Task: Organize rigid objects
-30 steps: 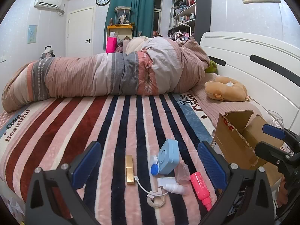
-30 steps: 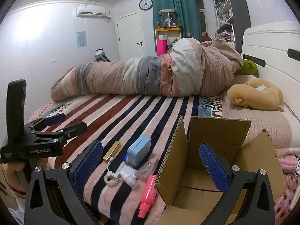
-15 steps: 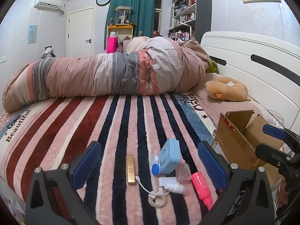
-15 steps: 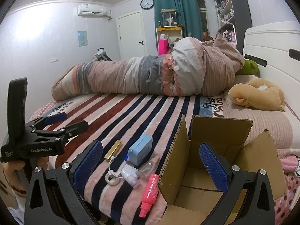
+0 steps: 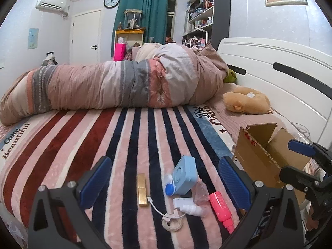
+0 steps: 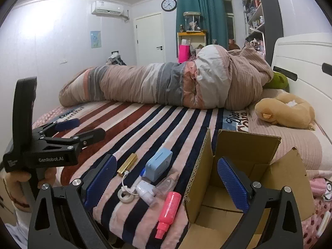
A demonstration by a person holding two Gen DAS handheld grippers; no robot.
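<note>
Small items lie on the striped blanket near the bed's front edge: a gold bar-shaped case (image 5: 142,189), a light blue box (image 5: 185,174), a white spray bottle (image 5: 189,207), a clear small bottle (image 5: 199,192), a pink bottle (image 5: 220,209) and a coiled white cable (image 5: 171,222). An open cardboard box (image 6: 247,178) stands to their right. My left gripper (image 5: 166,182) is open and empty, hovering just in front of the items. My right gripper (image 6: 166,182) is open and empty, in front of the box's left wall; the pink bottle (image 6: 169,210) lies between its fingers.
A rolled quilt (image 5: 124,85) lies across the far side of the bed. A brown plush toy (image 5: 247,101) sits by the white headboard (image 5: 276,70). The other gripper shows at the right in the left wrist view (image 5: 307,166) and at the left in the right wrist view (image 6: 68,132).
Both views have crept slightly; the items sit a touch higher in the left wrist view. Both grippers stay open and nothing on the bed has moved.
</note>
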